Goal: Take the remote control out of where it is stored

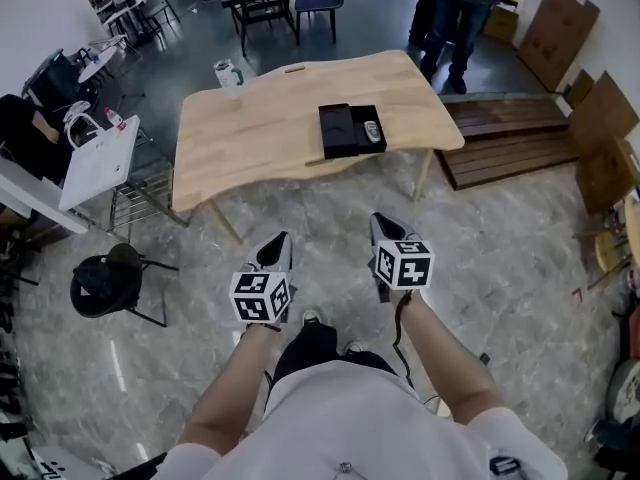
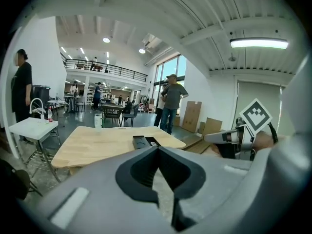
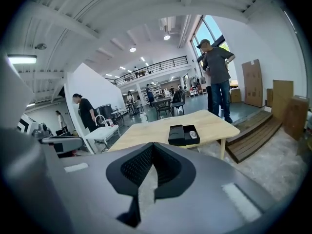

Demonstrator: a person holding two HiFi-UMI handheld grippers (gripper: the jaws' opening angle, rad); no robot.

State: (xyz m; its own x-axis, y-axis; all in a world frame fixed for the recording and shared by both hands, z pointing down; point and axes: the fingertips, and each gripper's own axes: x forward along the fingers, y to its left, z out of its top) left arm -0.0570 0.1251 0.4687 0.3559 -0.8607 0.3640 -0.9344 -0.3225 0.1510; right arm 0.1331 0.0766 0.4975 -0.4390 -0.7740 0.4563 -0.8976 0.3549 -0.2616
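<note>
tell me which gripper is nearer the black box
Right. The right gripper is short of the table, almost straight in front of the box; the left gripper is farther off to the left.

- Wooden counter (image 1: 260, 133): ahead of left tongs (image 1: 277, 250) and right tongs (image 1: 386, 230).
- Lidded cup (image 1: 228, 74): on the counter's far left corner.
- Black stool (image 1: 105, 280): on the floor, left of left tongs.
- White side table (image 1: 98, 158): beyond the stool.
- Wooden platform (image 1: 510, 138): ahead and right of right tongs.
- Standing person (image 1: 455, 8): beyond the counter.
</note>
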